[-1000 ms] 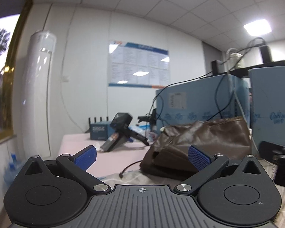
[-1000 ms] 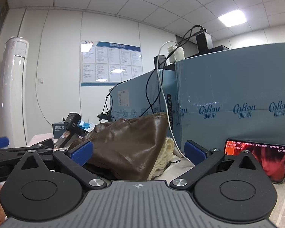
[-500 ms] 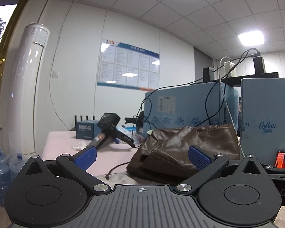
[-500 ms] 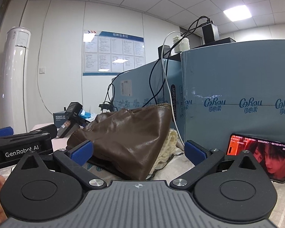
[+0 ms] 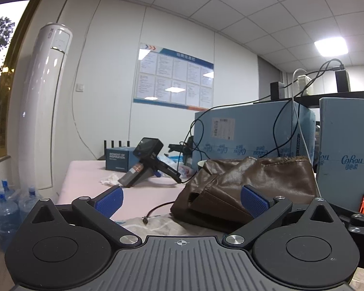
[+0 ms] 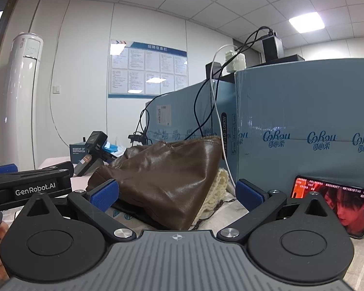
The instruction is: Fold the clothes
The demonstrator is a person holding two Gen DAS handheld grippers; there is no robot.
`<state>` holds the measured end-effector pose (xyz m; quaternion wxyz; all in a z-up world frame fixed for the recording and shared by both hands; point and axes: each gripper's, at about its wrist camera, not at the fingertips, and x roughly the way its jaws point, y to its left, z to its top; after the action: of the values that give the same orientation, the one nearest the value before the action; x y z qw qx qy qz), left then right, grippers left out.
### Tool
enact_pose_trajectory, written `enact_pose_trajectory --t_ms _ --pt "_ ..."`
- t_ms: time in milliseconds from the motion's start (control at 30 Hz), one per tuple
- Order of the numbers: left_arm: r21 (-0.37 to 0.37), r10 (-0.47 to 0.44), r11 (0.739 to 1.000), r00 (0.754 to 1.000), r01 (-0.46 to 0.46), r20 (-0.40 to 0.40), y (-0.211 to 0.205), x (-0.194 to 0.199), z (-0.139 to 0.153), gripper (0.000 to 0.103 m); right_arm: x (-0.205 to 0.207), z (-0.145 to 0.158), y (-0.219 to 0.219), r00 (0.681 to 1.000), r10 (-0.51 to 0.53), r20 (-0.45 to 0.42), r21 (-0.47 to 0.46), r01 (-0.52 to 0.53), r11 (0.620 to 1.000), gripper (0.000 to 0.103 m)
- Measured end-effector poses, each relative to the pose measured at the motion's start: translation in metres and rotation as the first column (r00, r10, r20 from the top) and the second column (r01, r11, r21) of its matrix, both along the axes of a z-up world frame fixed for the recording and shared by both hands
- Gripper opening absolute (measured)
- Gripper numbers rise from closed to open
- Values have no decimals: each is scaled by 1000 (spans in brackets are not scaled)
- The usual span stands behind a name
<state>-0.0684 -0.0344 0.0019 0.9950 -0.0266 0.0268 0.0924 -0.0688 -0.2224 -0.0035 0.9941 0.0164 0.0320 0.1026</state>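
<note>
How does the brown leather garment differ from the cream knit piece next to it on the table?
The brown leather garment is smooth and shiny; the cream knit piece is coarse and open-textured. The leather garment is heaped high in a loose mound, while the knit piece lies low, mostly hidden beneath its right edge. The leather garment shows in both wrist views; the knit piece only in the right one. Both are unfolded, and neither tool touches them.
</note>
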Motion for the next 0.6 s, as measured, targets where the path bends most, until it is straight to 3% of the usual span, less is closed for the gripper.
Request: enact_pose_trajectory --t_ms 600 --pt "-3 1 1000 1000 -1 -3 0 0 -1 103 0 1 0 1000 -1 10 0 1 1000 103"
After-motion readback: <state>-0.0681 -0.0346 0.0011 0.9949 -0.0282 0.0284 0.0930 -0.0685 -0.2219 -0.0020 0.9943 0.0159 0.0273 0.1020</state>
